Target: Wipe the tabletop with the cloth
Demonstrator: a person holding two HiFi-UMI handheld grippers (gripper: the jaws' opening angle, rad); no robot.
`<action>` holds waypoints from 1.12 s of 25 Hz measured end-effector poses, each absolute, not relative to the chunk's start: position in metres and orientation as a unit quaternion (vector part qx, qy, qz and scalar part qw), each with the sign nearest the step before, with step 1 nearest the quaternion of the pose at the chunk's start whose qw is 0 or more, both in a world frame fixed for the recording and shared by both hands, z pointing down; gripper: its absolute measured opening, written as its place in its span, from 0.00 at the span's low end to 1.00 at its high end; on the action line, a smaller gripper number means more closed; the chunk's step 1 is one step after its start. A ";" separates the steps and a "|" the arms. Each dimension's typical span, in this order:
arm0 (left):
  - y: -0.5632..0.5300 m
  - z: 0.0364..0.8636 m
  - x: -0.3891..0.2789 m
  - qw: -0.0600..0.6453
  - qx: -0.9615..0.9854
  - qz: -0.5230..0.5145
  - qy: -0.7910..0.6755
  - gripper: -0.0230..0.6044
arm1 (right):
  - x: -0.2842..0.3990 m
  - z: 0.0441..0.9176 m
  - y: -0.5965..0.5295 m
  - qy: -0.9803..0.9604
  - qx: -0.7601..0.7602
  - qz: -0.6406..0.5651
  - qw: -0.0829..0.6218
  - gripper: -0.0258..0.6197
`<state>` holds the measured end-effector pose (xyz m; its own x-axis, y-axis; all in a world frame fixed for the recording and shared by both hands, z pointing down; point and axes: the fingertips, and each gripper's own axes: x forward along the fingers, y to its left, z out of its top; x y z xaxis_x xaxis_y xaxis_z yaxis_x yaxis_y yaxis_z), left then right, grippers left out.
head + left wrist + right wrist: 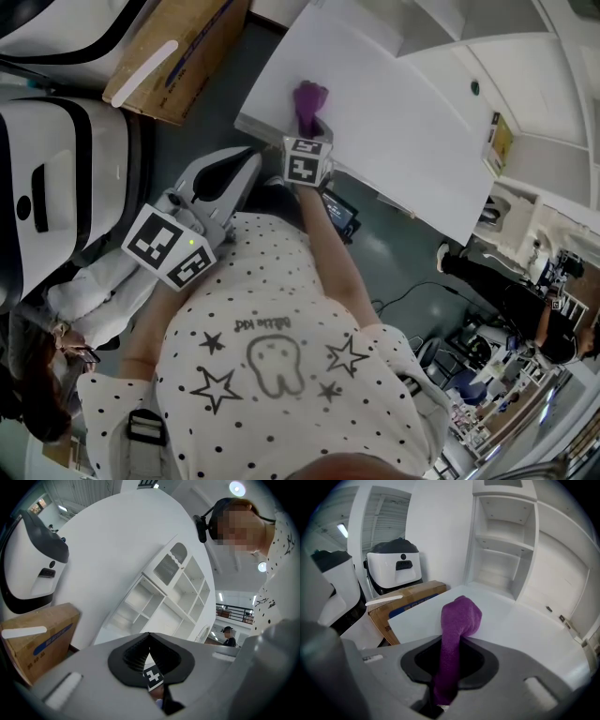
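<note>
One outstretched right hand-held gripper [312, 128] pinches the cloth [310, 97].

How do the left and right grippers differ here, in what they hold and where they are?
The right gripper is shut on the purple cloth; the left gripper has its jaws together with nothing between them. The right gripper reaches to the near edge of the white tabletop; the left gripper is held back beside the person, off the table. Both are grey two-jaw grippers.
</note>
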<state>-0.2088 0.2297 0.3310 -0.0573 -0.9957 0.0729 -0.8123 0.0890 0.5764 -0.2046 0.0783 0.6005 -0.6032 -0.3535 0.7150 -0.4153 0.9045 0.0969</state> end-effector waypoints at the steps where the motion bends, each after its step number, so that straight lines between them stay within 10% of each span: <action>1: 0.230 0.331 -0.209 0.233 0.645 -0.197 -0.700 0.03 | -0.205 0.601 0.078 -0.895 0.214 0.039 0.390 0.15; 28: 0.235 0.332 -0.216 0.233 0.641 -0.195 -0.705 0.03 | -0.225 0.602 0.093 -0.901 0.185 0.026 0.392 0.15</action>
<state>-0.2162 0.2348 0.3317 -0.0705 -0.9943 0.0795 -0.8129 0.1035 0.5732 -0.2247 0.0934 0.6024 -0.6251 -0.3124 0.7153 -0.3539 0.9303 0.0970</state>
